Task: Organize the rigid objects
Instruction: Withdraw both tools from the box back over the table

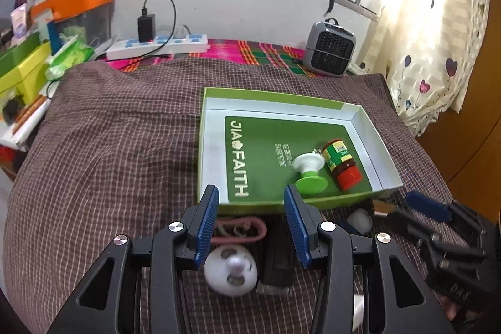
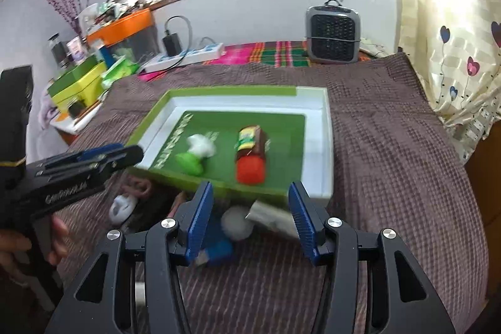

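My left tongs (image 1: 250, 196) hang released over the bed (image 1: 109, 146), nothing betw the pads. Right tongs (image 2: 250, 193) likewise released, pads apart, gripping nothing.

Left wrist view: green tray (image 1: 369, 127) sits at 1 o'clock from the tongs, on the checked brown cover. Inside it, twd its near right corner, a jar (image 1: 339, 161) w/ red cap lies on its side; a green-and-white knob (image 1: 308, 174) lies touching it at the jar's 9 o'clock. Just below the tray's near wall, betw my pads: a pink clip (image 1: 241, 229), and at 6 o'clock from it a white round toy (image 1: 231, 271). A dark block (image 1: 275, 265) lies just beside the toy at its 3 o'clock. A white ball (image 1: 360, 219) sits at 3 o'clock, by the tray's near edge. Right tongs show at 3–4 o'clock in this view.

Right wrist view, blurred: tray at 12 o'clock, jar and knob in it, jar at the knob's 3 o'clock. Betw my pads the white ball, a blue thing (image 2: 219, 249) at its 7 o'clock, a silver piece (image 2: 269, 215) at its 3 o'clock; can't tell what those two are. Left tongs at 9 o'clock, a hand (image 2: 18, 243) on the grip.

Far back: power strip (image 1: 156, 46) at 11 o'clock, small heater (image 1: 330, 49) at 1 o'clock under the window.
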`<state>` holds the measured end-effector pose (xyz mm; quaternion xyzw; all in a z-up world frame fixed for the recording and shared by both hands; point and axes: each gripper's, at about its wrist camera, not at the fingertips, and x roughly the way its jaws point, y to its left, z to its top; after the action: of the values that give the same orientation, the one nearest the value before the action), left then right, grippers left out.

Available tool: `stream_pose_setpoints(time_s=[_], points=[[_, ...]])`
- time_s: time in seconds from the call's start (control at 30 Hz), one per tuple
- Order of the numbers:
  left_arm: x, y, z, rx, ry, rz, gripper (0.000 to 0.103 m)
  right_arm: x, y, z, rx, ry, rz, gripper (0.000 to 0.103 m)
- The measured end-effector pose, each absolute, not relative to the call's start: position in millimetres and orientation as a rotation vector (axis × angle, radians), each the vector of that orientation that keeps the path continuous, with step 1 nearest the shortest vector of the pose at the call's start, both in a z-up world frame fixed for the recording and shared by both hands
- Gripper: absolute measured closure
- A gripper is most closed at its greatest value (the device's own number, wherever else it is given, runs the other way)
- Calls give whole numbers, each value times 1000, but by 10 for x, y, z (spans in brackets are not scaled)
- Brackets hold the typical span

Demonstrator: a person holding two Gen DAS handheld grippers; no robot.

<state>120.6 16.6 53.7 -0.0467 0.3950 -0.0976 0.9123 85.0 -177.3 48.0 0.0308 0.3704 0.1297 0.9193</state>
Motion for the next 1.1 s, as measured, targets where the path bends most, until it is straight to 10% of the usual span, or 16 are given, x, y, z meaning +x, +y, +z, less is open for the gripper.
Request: stream_pose_setpoints(time_s=[1.1], points=[[515,411,266,-141,845,-169,61,174,-1348,157,47,773,408,52]])
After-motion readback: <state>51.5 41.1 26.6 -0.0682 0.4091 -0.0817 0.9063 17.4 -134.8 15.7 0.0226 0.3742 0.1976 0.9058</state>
